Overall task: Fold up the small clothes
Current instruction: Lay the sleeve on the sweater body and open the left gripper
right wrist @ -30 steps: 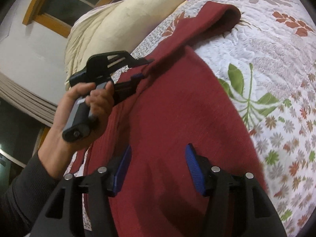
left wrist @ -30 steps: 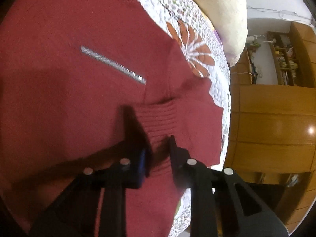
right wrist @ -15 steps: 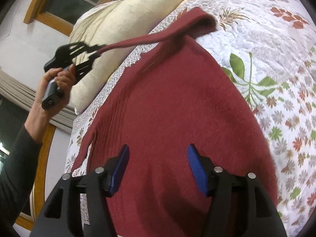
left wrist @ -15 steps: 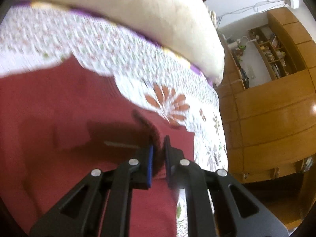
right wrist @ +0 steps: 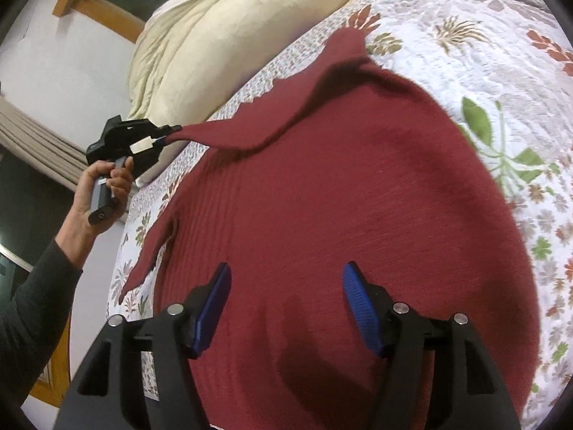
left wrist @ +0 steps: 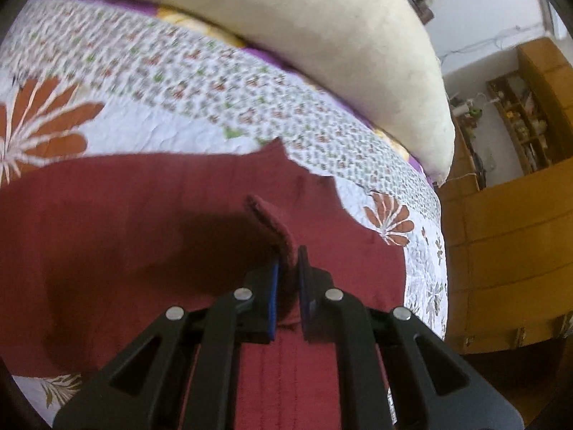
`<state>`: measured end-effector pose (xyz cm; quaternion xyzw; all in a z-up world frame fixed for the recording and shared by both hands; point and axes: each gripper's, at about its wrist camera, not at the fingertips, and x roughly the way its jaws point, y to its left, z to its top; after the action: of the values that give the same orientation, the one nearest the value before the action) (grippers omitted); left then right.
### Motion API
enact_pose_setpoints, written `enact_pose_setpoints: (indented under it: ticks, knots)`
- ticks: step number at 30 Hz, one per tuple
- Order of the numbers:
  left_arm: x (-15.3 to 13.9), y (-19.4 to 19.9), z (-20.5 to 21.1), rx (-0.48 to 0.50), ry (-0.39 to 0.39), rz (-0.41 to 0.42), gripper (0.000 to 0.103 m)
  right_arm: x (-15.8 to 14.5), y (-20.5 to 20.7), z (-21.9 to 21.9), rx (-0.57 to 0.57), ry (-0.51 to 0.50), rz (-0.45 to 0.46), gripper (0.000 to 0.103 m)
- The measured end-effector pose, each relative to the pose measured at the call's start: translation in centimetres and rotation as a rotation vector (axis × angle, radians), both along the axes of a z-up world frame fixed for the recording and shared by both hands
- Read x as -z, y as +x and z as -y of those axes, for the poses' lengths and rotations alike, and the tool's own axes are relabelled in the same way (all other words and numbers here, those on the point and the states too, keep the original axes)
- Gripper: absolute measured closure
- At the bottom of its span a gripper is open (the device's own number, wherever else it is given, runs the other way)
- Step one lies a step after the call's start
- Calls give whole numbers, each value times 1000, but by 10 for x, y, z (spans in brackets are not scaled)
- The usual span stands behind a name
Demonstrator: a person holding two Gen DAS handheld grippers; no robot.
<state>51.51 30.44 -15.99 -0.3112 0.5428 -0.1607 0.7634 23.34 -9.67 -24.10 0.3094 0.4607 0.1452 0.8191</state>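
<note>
A dark red knitted sweater [right wrist: 340, 197] lies spread on a floral quilt [right wrist: 483, 28]. My left gripper [left wrist: 288, 261] is shut on the cuff of one sleeve [left wrist: 275, 225], which sticks up between its blue pads. In the right wrist view that same left gripper [right wrist: 168, 138], held in a person's hand [right wrist: 104, 186], pulls the sleeve [right wrist: 268, 125] out taut to the left, above the quilt. Over the sweater's body, my right gripper [right wrist: 284, 283] hangs open, nothing between its fingers.
A large cream pillow [left wrist: 322, 43] lies along the far side of the bed. Wooden cabinets [left wrist: 508, 222] stand past the bed's right edge in the left wrist view. A window with a wooden frame [right wrist: 104, 7] and a curtain are behind the left hand.
The left gripper closed on the sleeve cuff, lifted it off the sweater's body and drew it out leftward, away from the body. The right gripper stayed open over the sweater.
</note>
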Motion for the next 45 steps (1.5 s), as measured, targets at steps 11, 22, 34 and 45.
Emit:
enact_pose_setpoints:
  ticks: [11,22,34,45]
  knots:
    - [34,-17,-30,-9,-6,-15,96,-15,19,-21,-56,-38,-11,31]
    - [61,-28,-53,-53,161,-63,82,-20,21,-21,-63,-45,-18,31]
    - [47,-37,-16,21,-18,-100,51,-23,16,-22,-52,-8,-15,30]
    - [77,-48,-32,-109,29,-146,65,-23,11,-14,-30,10,-36,27]
